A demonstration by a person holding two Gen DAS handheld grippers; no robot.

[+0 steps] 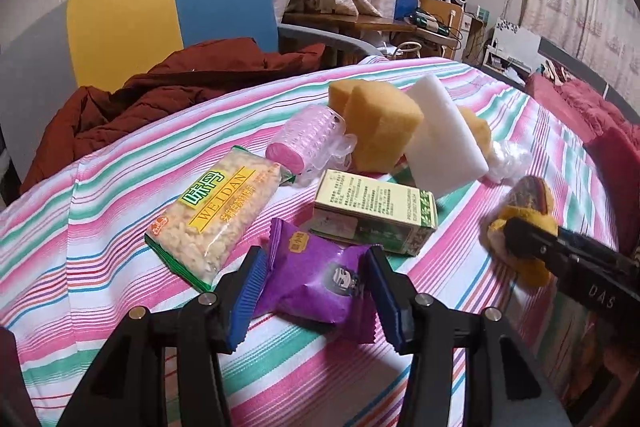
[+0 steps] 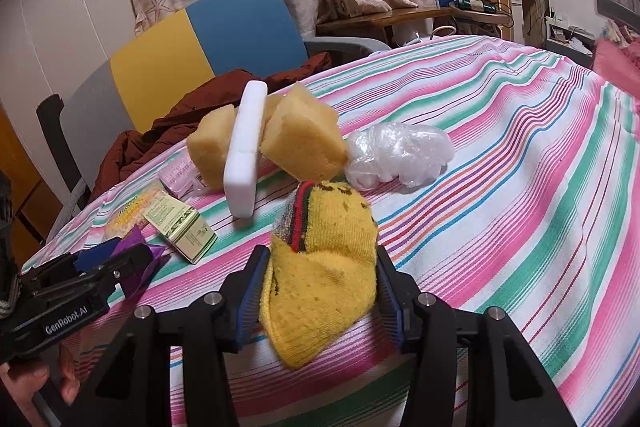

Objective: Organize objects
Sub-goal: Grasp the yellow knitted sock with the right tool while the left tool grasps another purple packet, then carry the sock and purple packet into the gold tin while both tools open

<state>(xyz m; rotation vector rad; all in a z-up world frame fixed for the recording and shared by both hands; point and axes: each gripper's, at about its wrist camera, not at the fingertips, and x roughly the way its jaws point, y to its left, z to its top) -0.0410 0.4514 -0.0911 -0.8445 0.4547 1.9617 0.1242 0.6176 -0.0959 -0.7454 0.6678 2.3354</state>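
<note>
My left gripper (image 1: 316,281) is shut on a purple snack packet (image 1: 316,277), with both blue pads against its sides, just above the striped cloth (image 1: 120,187). My right gripper (image 2: 318,287) is shut on a yellow sock (image 2: 324,267) with a red and green cuff; it also shows at the right of the left wrist view (image 1: 520,243). Beyond lie a Weidan rice snack pack (image 1: 216,215), a green box (image 1: 376,211), a pink roller (image 1: 304,139), yellow sponges (image 1: 380,131), a white foam block (image 1: 444,131) and a crumpled clear bag (image 2: 400,151).
A yellow and blue chair (image 1: 172,15) with a dark red jacket (image 1: 160,95) stands behind the table's far left edge. A desk with clutter (image 1: 432,19) is at the back right. A red bedcover (image 1: 592,115) lies at the right.
</note>
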